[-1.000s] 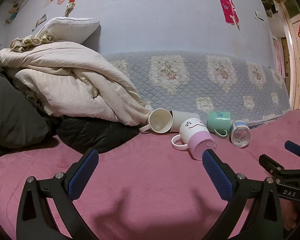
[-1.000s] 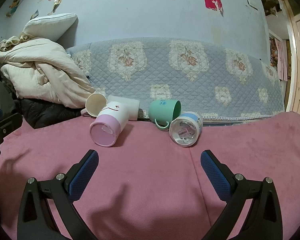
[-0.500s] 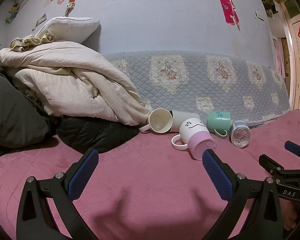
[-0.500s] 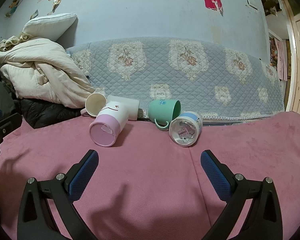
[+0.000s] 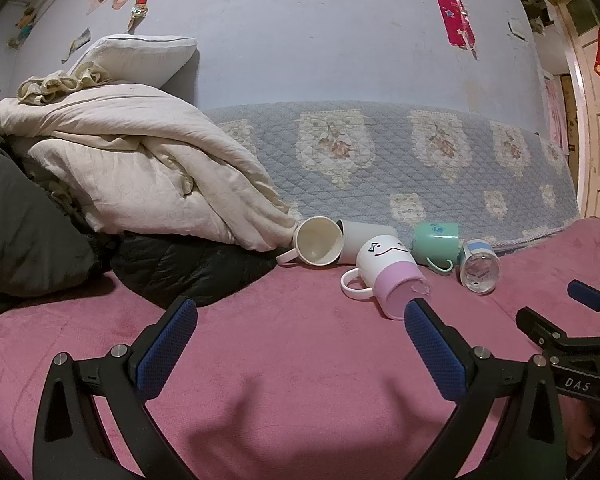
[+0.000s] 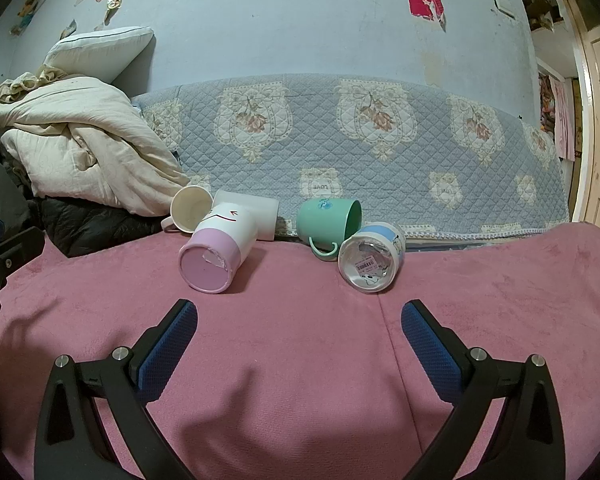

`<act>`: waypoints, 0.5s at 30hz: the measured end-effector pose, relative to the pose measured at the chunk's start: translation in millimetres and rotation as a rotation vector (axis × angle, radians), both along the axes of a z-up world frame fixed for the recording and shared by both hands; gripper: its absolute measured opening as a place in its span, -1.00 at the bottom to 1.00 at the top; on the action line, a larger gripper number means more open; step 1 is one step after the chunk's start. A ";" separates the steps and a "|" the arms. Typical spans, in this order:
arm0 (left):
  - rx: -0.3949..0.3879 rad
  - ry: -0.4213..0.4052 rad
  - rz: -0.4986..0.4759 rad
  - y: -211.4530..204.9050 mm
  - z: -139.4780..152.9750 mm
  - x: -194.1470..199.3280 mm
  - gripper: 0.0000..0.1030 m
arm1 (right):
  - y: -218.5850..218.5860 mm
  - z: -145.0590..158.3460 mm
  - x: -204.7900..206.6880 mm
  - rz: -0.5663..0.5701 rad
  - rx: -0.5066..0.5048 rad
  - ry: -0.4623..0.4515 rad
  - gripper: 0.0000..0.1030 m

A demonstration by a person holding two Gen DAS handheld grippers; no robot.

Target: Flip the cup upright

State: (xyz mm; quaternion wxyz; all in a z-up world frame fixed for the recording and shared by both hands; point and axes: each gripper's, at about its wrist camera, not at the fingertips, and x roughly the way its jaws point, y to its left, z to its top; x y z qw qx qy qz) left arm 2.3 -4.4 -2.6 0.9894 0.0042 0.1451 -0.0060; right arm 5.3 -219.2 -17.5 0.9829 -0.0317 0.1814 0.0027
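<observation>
Several cups lie on their sides on the pink bedspread [image 6: 300,360]. A white and pink mug [image 6: 218,252] [image 5: 388,276] points its base at me. Behind it lies a cream mug [image 6: 190,210] [image 5: 318,240] beside a plain white cup [image 6: 260,216]. A green mug [image 6: 328,222] [image 5: 436,242] and a blue-banded glass cup [image 6: 372,258] [image 5: 478,266] lie to the right. My left gripper [image 5: 300,320] is open and empty, short of the cups. My right gripper [image 6: 298,320] is open and empty, in front of the cups.
A pile of cream quilts [image 5: 132,168] and dark jackets [image 5: 188,268] fills the left. A quilted blue cover [image 6: 340,140] lines the wall behind the cups. A door [image 6: 596,120] stands at far right. The right gripper also shows in the left wrist view [image 5: 572,320].
</observation>
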 end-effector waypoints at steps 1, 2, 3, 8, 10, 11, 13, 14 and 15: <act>0.002 0.001 0.000 -0.5 -0.3 0.1 1.00 | 0.0 0.0 0.0 0.000 0.000 0.000 1.00; 0.004 0.001 0.000 -0.9 -0.4 0.2 1.00 | -1.9 -2.4 -0.1 0.000 0.002 0.001 1.00; 0.006 0.002 0.000 -1.4 -0.6 0.3 1.00 | -2.1 -2.7 0.2 0.000 0.002 0.001 1.00; 0.007 0.003 0.000 -1.3 -0.3 -0.3 1.00 | -3.2 -4.1 -0.2 0.000 0.005 0.003 1.00; 0.008 0.004 0.000 -1.3 -0.5 -0.3 1.00 | -2.7 -3.5 0.2 0.000 0.004 0.003 1.00; 0.008 0.004 0.000 -1.3 -0.5 -0.5 1.00 | -2.7 -3.5 0.2 0.000 0.004 0.004 1.00; 0.008 0.003 0.000 -1.1 -0.5 -0.4 1.00 | -2.6 -3.2 0.3 0.000 0.005 0.003 1.00; 0.009 0.002 -0.001 -1.3 -0.6 -0.8 1.00 | -2.4 -3.0 0.4 0.000 0.005 0.003 1.00; 0.008 0.001 -0.004 -1.0 -0.5 -0.7 1.00 | -2.7 -3.2 0.3 0.000 0.005 0.003 1.00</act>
